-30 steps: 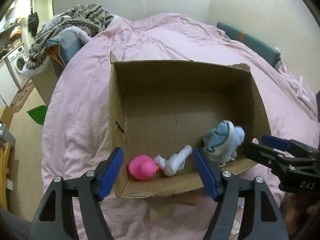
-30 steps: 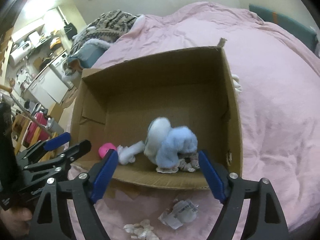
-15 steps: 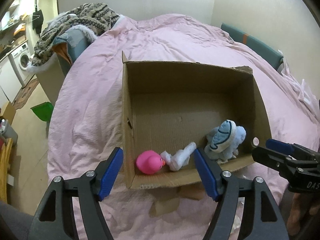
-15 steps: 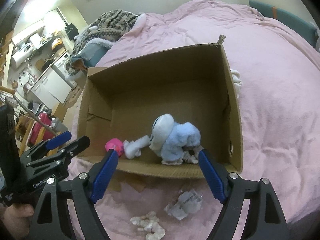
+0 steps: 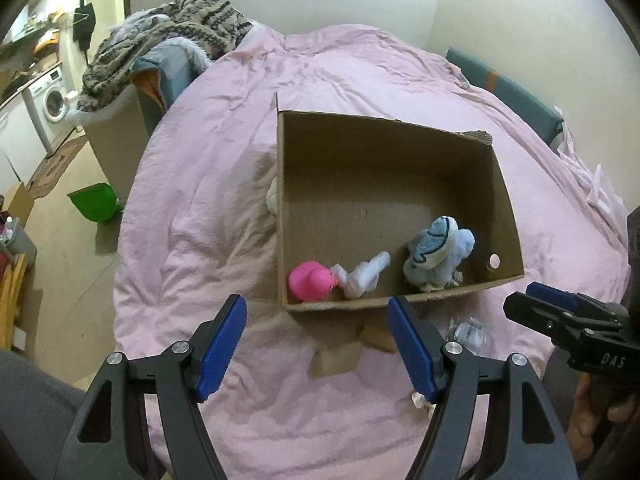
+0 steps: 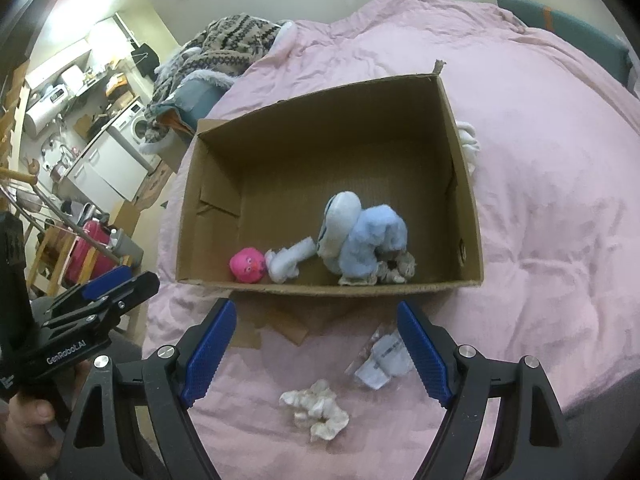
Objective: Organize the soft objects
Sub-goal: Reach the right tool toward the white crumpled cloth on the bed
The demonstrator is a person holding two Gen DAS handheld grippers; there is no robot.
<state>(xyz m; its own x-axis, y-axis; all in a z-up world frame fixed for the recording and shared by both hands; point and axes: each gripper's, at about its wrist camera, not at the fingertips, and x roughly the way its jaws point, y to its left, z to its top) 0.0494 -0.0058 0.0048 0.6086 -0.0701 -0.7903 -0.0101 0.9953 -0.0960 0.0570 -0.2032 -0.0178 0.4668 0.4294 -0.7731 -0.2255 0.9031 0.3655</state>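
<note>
An open cardboard box [image 5: 504,200] [image 6: 468,208] lies on the pink bed. Inside along its near wall are a pink toy [image 5: 310,280] [image 6: 247,264], a white sock [image 5: 364,274] [image 6: 288,260] and a blue-and-white plush [image 5: 436,254] [image 6: 360,236]. A cream scrunchie [image 6: 316,408] and a clear packet [image 6: 382,360] [image 5: 468,330] lie on the bed in front of the box. My left gripper [image 5: 318,350] is open and empty, short of the box. My right gripper [image 6: 316,354] is open and empty above the scrunchie and packet.
A white soft thing [image 5: 273,196] [image 6: 468,140] lies on the bed behind the box's far side. Folded box flaps [image 5: 348,350] stick out under the near wall. A pile of knitted blankets [image 5: 168,28] sits at the bed's far left. A green dustpan [image 5: 94,202] lies on the floor.
Both grippers have pulled back from the box, which now looks smaller. The scrunchie and packet have come fully into the right wrist view. The toys in the box have not moved.
</note>
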